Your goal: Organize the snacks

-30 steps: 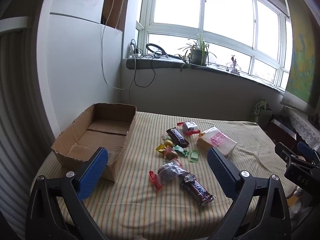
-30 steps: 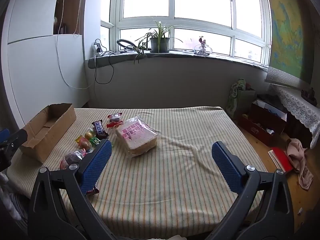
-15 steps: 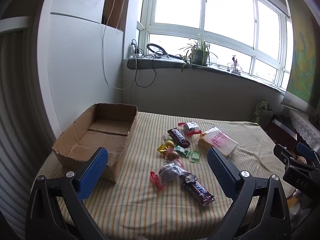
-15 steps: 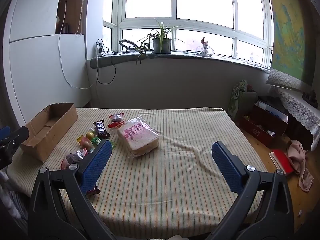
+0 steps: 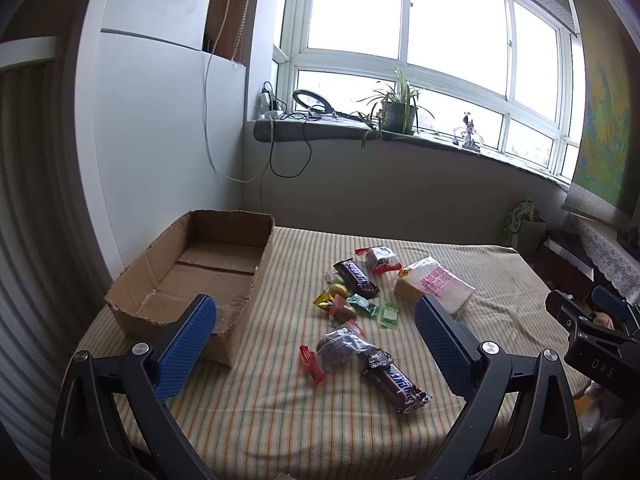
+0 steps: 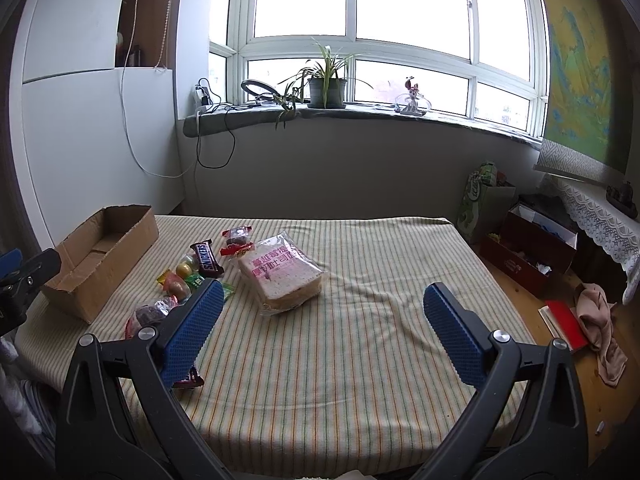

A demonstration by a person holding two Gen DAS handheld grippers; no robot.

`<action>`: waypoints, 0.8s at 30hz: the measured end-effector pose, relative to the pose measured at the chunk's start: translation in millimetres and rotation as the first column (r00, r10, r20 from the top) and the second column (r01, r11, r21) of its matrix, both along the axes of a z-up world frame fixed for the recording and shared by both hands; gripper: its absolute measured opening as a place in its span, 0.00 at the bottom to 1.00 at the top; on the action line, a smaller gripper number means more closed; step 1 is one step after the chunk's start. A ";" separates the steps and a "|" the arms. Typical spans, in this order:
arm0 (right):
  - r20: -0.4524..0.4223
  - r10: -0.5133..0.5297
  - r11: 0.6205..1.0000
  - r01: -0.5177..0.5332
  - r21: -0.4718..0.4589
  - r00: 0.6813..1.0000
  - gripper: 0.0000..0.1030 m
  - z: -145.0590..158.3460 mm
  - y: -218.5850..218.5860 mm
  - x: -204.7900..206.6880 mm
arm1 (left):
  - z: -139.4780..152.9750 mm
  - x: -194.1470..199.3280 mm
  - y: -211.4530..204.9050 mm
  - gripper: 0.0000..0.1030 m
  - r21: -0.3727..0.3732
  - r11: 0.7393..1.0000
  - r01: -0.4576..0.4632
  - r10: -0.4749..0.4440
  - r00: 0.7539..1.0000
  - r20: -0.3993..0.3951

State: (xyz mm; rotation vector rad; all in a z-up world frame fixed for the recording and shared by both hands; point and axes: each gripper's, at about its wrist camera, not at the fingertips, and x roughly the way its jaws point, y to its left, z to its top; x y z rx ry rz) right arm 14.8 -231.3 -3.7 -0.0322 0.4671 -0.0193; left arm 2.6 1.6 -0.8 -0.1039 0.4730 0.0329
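An open cardboard box (image 5: 200,276) (image 6: 104,252) sits empty at the table's left. Snacks lie right of it: two Snickers bars (image 5: 394,380) (image 5: 356,278), a bagged sliced bread loaf (image 5: 434,286) (image 6: 280,274), two dark wrapped cakes (image 5: 338,350) (image 5: 380,258) and several small candies (image 5: 344,304). My left gripper (image 5: 316,340) is open and empty, above the table's near edge. My right gripper (image 6: 320,328) is open and empty, over the table's right half, with the bread ahead to its left.
The table wears a striped cloth (image 6: 360,340). A windowsill with a potted plant (image 6: 326,84) and cables runs behind. Boxes (image 6: 532,252), a red book (image 6: 564,316) and cloth lie on the floor at right. The right gripper's body shows in the left wrist view (image 5: 600,344).
Both views have drifted slightly; the snacks sit a touch closer and lower in frame. Nothing has been grasped or moved on the table.
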 end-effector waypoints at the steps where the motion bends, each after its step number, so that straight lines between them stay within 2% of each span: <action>1: -0.001 0.000 1.000 0.000 0.000 1.000 0.99 0.2 -0.1 0.2 | 0.0 0.0 -0.1 0.96 0.000 1.000 0.001 -0.001 1.000 0.000; 24: -0.011 0.017 1.000 -0.017 0.001 1.000 0.99 -1.0 3.1 0.6 | 2.2 0.3 -1.4 0.96 -0.001 1.000 0.006 -0.006 1.000 -0.002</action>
